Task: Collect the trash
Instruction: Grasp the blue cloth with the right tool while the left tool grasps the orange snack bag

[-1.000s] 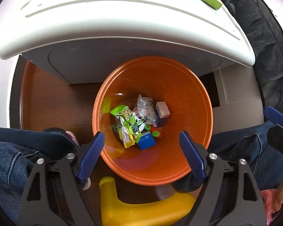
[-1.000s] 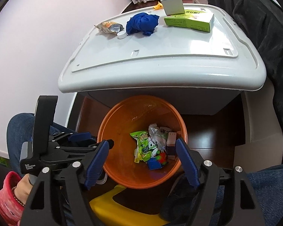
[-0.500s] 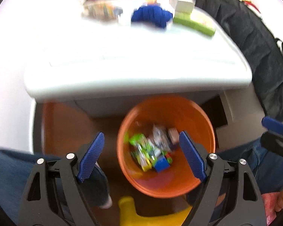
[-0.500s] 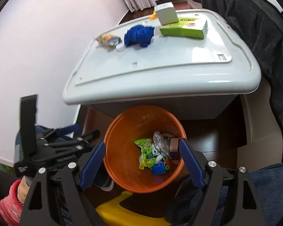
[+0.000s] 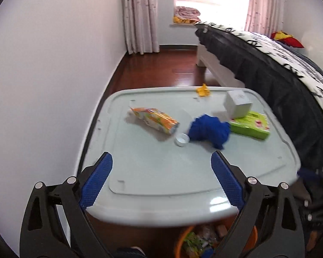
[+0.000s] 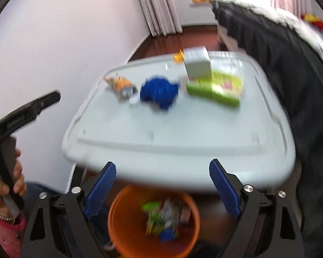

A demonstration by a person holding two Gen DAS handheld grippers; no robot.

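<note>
On the pale lid of a storage box (image 5: 152, 172) (image 6: 183, 133) lie an orange snack wrapper (image 5: 154, 120) (image 6: 120, 83), a white bottle cap (image 5: 181, 139), a crumpled blue cloth (image 5: 208, 130) (image 6: 158, 91), a green carton (image 5: 250, 125) (image 6: 217, 89), a white box (image 5: 238, 104) (image 6: 197, 64) and a small yellow scrap (image 5: 203, 90). Below its near edge stands an orange bin (image 6: 152, 221) (image 5: 180, 239) holding wrappers. My left gripper (image 5: 161, 171) hangs over the lid's front, jaws opening, nothing between them. My right gripper (image 6: 162, 179) hovers above the bin, jaws opening and empty.
A bed with a dark cover (image 5: 269, 64) (image 6: 290, 64) runs along the right. A white wall (image 5: 43, 75) closes the left. Dark wooden floor (image 5: 161, 68) stretches back to curtains. A hand in a pink sleeve (image 6: 4, 193) holds the left gripper's handle at the left edge of the right wrist view.
Both grippers rose and tilted up from the bin toward the lid; the bin dropped to the bottom of both views. Both pairs of jaws spread wider.
</note>
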